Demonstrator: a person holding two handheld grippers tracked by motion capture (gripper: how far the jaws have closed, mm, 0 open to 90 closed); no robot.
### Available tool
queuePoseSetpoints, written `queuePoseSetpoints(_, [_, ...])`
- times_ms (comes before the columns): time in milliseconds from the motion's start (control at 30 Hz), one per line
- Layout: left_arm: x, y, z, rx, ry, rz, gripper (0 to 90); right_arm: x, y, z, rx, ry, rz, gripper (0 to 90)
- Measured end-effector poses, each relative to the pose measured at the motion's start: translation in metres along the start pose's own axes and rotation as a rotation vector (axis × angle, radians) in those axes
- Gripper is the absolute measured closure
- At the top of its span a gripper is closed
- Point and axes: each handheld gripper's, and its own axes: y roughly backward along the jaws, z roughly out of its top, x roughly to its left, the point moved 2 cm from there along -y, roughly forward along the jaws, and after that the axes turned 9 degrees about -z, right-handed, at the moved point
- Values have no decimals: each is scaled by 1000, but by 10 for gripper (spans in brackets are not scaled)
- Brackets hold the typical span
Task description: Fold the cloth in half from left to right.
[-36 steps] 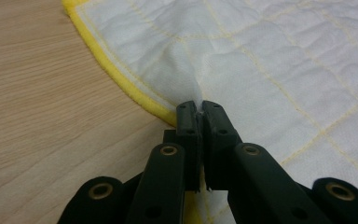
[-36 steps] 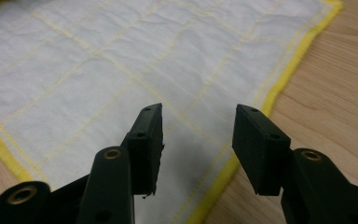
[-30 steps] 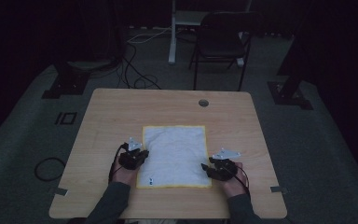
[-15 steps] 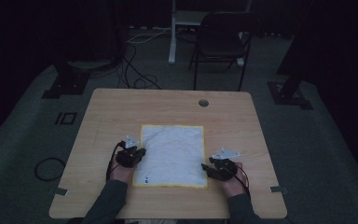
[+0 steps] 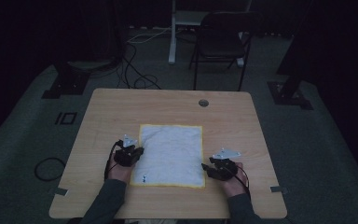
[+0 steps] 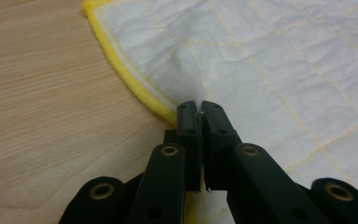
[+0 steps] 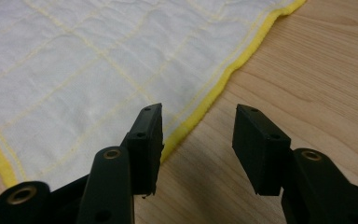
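Cloth (image 5: 171, 155) lies flat at desk (image 5: 121, 107) centre, white quilted with yellow hem, slightly toward the 6 o'clock edge. Left gripper (image 5: 137, 151) sits at the cloth's 9 o'clock hem, jaws closed on the hem; left gripper view shows a small pinch of white fabric between the pads and a pucker in the cloth (image 6: 270, 56) running up to 12 o'clock from the tips (image 6: 199, 108). Right gripper (image 5: 206, 167) is near the cloth's 4 o'clock corner, jaws wide apart, gripping nothing; right gripper view puts the yellow hem (image 7: 223, 84) running diagonally between the jaws (image 7: 196, 122), with one jaw over fabric and the other over bare wood, and I cannot tell whether either touches. Nothing lies between either gripper and the cloth. Around: cable hole (image 5: 203, 102) in the desk at 12–1 o'clock of the cloth, well apart; small dark mark (image 5: 144, 177) near the cloth's 7 o'clock corner. Off the desk, on the floor: chair (image 5: 221, 44) at 12 o'clock, cables (image 5: 133, 70) at 11, stand bases (image 5: 65, 81) at 10 and 2, a cable loop (image 5: 49, 168) at 8. High view gives layout and both sleeves entering from 6 o'clock but is too dark and small to read the grip; the gripper views resolve pad contact, hem stitching and the yellow quilting grid.
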Motion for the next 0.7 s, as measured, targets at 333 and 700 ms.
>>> queuePoseSetpoints(333, [-6, 13, 12, -57, -20, -31, 873, 1, -1, 0, 3, 7, 0, 524])
queuePoseSetpoints(700, [-14, 18, 23, -92, -32, -57, 873, 1, -1, 0, 4, 6, -1, 524])
